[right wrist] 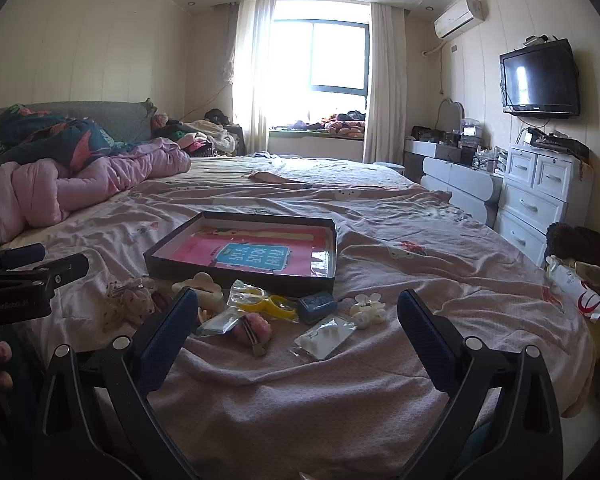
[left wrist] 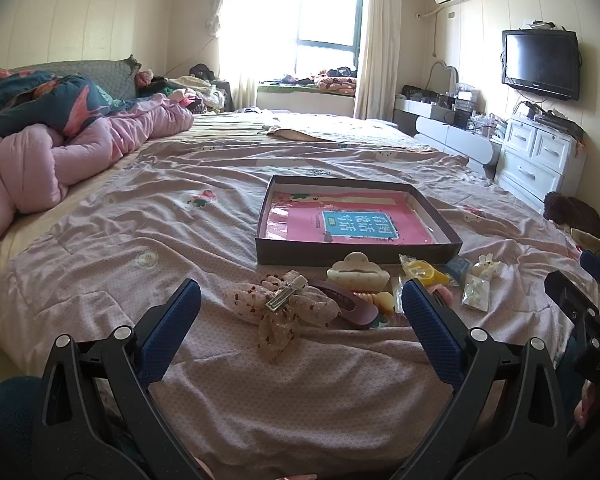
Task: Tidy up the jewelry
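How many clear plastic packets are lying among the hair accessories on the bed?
3. One holds the yellow piece, just in front of the box. One lies beside the pink clip. One holds small white pieces, nearest the right side. Others may be hidden.

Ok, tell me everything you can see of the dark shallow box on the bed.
The box is a shallow rectangular tray with low dark walls and a pale inner face, probably cardboard. It is open, with no lid on it, and lies flat on the pinkish bedsheet. Inside lies a pink booklet with a blue label, under glossy clear plastic. No hair accessories are in it yet; the cream claw clip and the others lie just in front of its near wall. Neither gripper touches it.
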A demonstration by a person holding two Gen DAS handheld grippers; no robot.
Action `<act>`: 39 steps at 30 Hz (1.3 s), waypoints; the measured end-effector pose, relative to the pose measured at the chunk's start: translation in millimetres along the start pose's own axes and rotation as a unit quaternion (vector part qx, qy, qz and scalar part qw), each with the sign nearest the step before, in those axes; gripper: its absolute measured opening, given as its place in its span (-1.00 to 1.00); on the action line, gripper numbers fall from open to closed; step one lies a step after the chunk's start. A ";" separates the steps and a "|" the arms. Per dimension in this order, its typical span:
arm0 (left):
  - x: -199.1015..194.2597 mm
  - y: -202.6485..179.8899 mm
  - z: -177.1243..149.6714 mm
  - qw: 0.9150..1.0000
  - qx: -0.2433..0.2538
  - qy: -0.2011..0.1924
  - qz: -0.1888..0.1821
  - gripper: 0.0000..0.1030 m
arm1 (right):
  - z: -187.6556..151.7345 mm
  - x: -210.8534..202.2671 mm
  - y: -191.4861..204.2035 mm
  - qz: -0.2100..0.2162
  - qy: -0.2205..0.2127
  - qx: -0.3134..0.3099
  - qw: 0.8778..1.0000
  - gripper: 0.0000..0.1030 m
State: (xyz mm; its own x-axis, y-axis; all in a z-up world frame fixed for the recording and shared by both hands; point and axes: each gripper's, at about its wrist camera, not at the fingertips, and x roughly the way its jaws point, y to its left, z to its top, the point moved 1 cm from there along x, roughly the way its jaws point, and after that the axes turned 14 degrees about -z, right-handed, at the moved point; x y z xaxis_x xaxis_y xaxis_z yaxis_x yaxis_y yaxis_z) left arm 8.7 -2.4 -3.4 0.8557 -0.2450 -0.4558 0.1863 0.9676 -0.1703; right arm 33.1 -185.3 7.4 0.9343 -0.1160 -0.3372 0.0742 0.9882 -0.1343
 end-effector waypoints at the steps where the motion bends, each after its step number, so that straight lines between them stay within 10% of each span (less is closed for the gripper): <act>1: -0.6 -1.5 0.3 1.000 0.000 0.000 0.000 0.79 | 0.7 -0.4 -0.1 0.000 -0.001 0.000 1.000 0.88; 39: 0.8 -5.4 3.1 1.000 -0.002 -0.003 -0.001 0.79 | -1.0 -0.3 1.9 0.001 0.000 -0.001 1.000 0.88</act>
State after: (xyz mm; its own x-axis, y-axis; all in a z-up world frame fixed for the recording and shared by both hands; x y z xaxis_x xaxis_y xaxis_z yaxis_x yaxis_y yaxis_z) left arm 9.9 -7.6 -0.2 0.8584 -0.2458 -0.4503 0.1855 0.9671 -0.1742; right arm 32.6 -183.6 6.3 0.9346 -0.1147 -0.3368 0.0723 0.9881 -0.1357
